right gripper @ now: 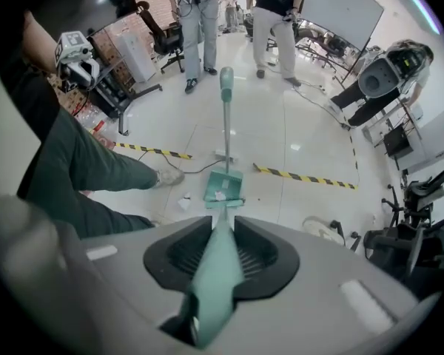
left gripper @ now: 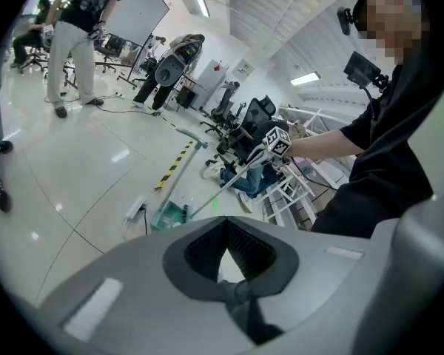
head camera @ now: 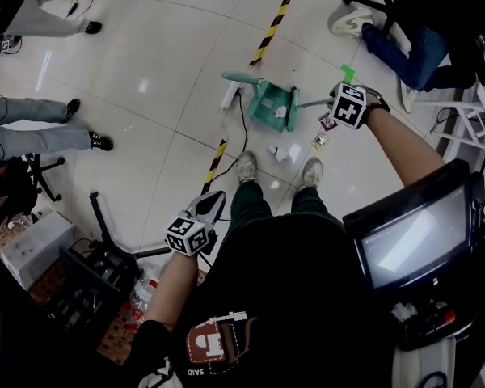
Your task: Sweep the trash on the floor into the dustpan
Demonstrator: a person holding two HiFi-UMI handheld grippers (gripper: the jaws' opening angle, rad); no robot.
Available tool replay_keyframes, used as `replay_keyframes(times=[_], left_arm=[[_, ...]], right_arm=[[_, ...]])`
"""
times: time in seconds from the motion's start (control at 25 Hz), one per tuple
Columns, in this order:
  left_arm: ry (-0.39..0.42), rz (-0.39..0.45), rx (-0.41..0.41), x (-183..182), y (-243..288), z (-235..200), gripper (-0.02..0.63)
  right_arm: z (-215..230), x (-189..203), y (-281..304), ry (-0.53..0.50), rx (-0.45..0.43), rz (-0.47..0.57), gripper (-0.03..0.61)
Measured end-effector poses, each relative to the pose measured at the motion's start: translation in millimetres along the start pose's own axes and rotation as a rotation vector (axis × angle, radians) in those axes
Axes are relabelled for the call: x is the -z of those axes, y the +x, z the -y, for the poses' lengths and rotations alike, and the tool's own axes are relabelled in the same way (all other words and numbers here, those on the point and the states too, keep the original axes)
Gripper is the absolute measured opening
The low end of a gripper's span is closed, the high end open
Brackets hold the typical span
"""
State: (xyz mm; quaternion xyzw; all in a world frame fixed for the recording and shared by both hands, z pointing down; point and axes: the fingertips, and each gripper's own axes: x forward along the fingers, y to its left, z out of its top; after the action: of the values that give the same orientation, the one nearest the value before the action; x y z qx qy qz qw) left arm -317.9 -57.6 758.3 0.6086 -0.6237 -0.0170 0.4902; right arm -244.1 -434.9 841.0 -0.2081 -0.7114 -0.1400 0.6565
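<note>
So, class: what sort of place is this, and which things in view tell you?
Probably a lab or workshop-style office: a glossy tiled floor marked with yellow-black hazard tape, wheeled office chairs, a whiteboard, and cables trailing across the floor.

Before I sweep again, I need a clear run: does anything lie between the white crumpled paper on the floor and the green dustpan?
Nothing visible does: only bare tile separates the white crumpled paper from the green plastic dustpan. The black cable runs past to one side.
</note>
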Motion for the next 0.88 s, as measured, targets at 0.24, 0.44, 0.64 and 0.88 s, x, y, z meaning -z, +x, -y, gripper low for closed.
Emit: replay_keyframes(times=[0.24,0.44,0.64,0.88], left_arm=[[0.003,0.015,0.010,-12,-3,-4,0.002],[0.065,-0.010,0.109,-37,-8,-2,0.002],[0.215,-0.055,0.244,-80,-3,6,0.002],[0.323,-0.037,0.306,-94,-8,49,0.002]], right_arm=[[-12,-11,-21,0.064,0.018,0.058,0.087],[-56,23,-59,0.270,0.033,0.017,0.087],[-134,72,-96,0.504,0.049,0.020,0.087],[-251,136,-128,0.681,0.066,0.024,0.087]])
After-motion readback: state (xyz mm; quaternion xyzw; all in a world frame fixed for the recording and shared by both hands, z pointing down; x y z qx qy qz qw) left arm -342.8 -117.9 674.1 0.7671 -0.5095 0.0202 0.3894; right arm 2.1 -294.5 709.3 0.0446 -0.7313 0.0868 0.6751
